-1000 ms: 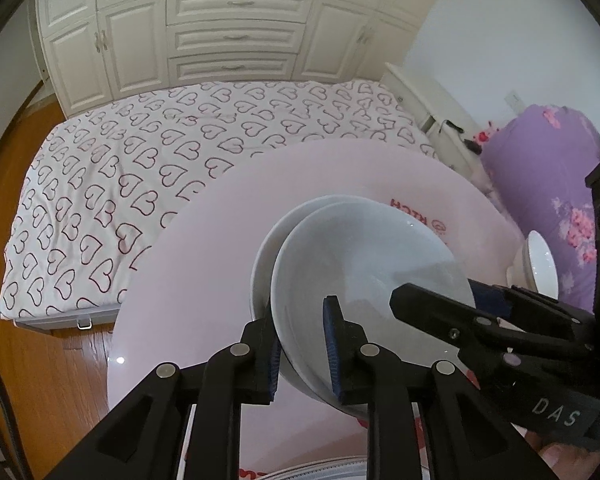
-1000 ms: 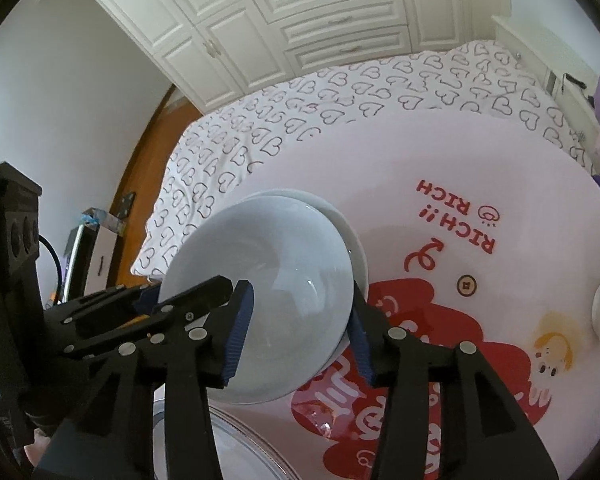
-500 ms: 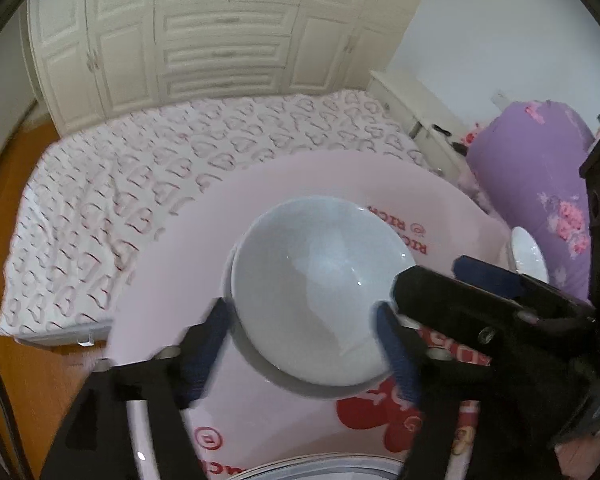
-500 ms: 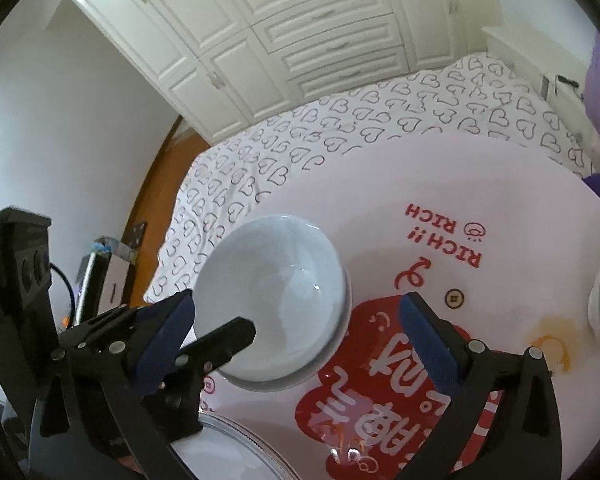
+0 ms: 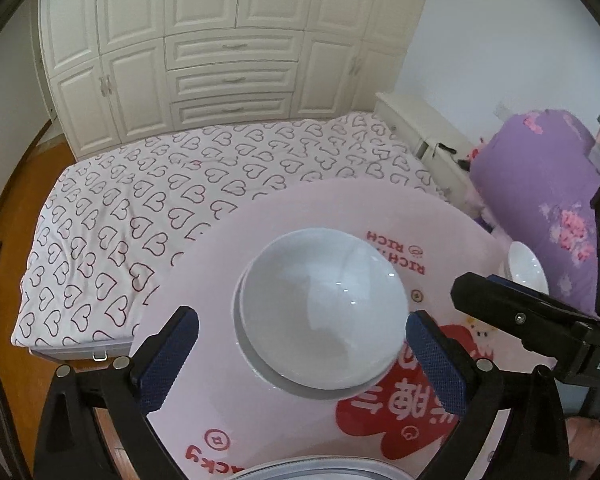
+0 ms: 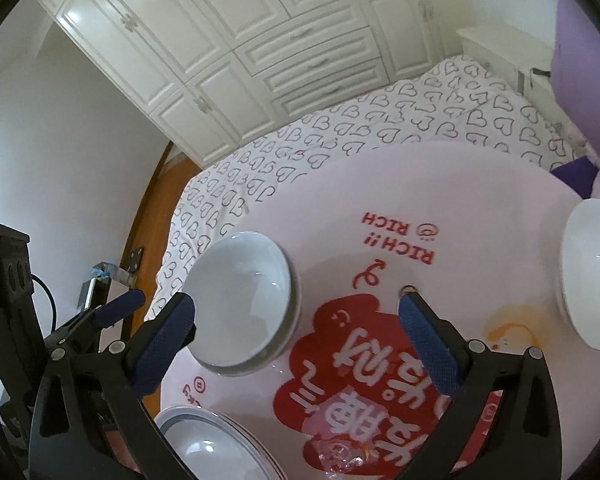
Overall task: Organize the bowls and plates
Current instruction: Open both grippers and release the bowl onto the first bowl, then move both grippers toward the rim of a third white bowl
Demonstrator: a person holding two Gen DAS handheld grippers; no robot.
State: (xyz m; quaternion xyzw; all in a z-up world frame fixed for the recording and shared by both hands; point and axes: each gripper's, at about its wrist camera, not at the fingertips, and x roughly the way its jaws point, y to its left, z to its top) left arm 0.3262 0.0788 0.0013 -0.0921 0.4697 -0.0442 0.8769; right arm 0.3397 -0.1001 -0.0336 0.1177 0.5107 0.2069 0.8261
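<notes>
Left wrist view: the left gripper (image 5: 300, 340) hangs spread wide, holding nothing, its blue pads either side of the stacked white bowls (image 5: 322, 312) nested on the round pink table (image 5: 204, 288). Right wrist view: the right gripper (image 6: 296, 320) gapes wide too, empty; the stacked bowls (image 6: 240, 300) sit left, a lone bowl (image 6: 590, 272) far right, plates (image 6: 212, 444) near the bottom edge.

The round pink table (image 6: 480, 208) carries 2 nested bowls (image 6: 240, 296), another bowl (image 6: 592, 280) and stacked plates (image 6: 216, 444).
</notes>
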